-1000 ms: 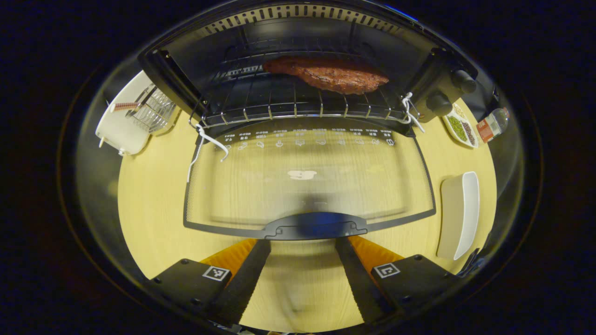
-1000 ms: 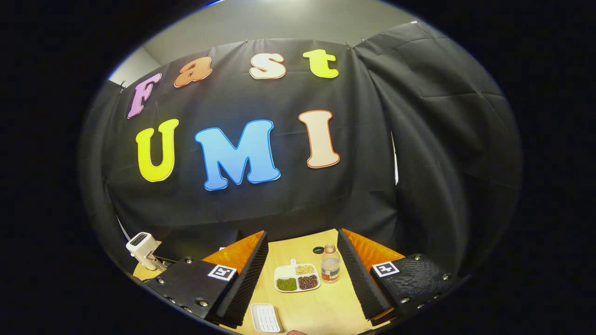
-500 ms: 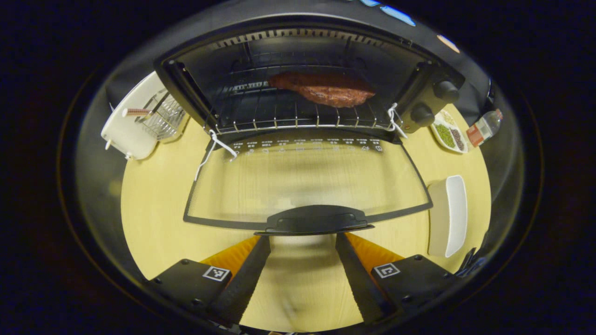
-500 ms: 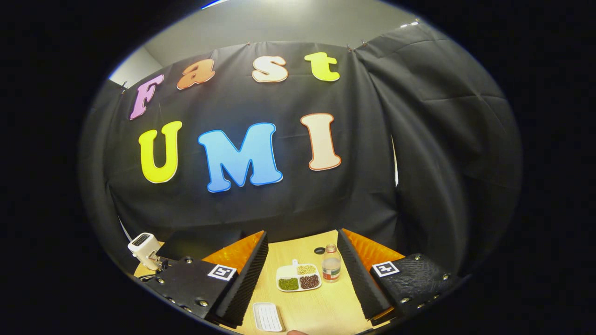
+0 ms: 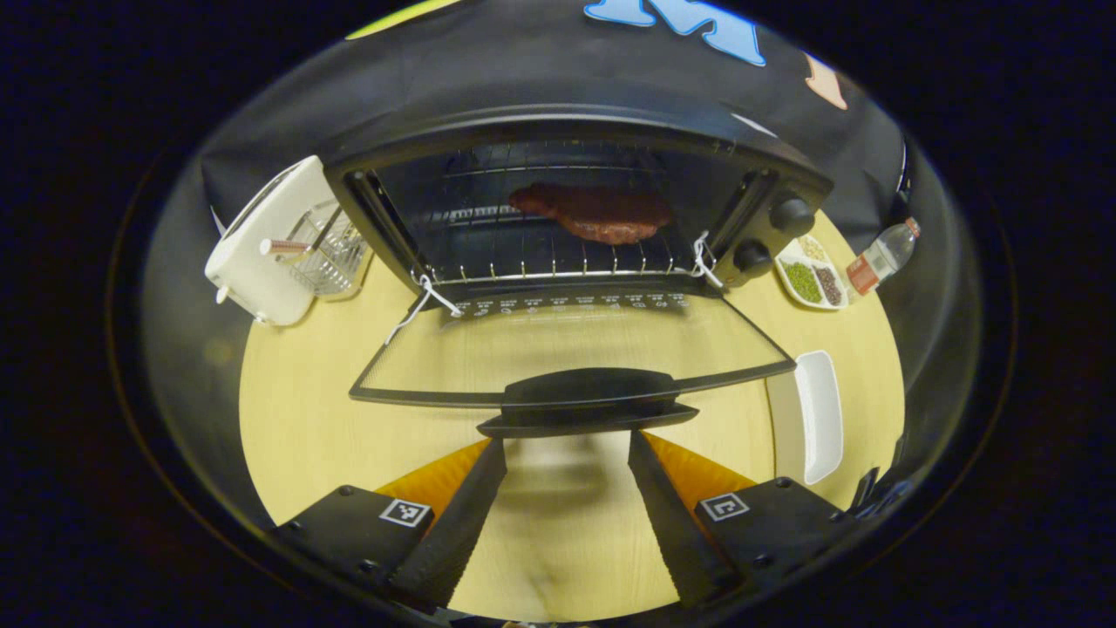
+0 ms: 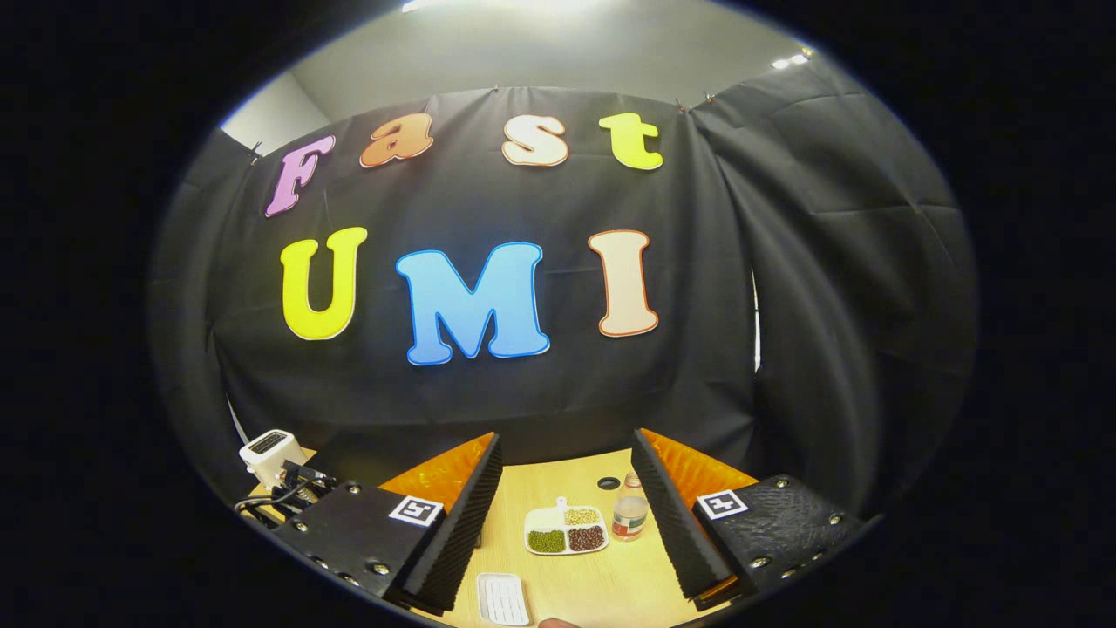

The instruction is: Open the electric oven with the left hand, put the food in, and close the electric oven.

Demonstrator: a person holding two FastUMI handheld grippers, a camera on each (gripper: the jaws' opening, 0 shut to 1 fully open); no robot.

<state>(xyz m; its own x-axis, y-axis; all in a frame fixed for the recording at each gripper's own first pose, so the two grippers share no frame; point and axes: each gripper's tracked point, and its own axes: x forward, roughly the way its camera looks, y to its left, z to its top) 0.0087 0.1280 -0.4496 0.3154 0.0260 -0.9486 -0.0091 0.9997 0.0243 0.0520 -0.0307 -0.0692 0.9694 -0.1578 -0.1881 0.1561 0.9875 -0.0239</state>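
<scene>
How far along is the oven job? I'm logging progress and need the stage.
Done: the oven door is down and the meat lies on the rack. In hand: the left gripper sits open just before the door handle, not gripping it. Left: closing the door.

Oven door (image 5: 571, 349) swung up from near-flat, handle (image 5: 588, 401) now higher, toward 12 o'clock above left tool (image 5: 567, 475). Oven (image 5: 575, 139) sits farther off, steak (image 5: 593, 212) smaller. Right tool (image 6: 567, 488) view tilted slightly up.
</scene>
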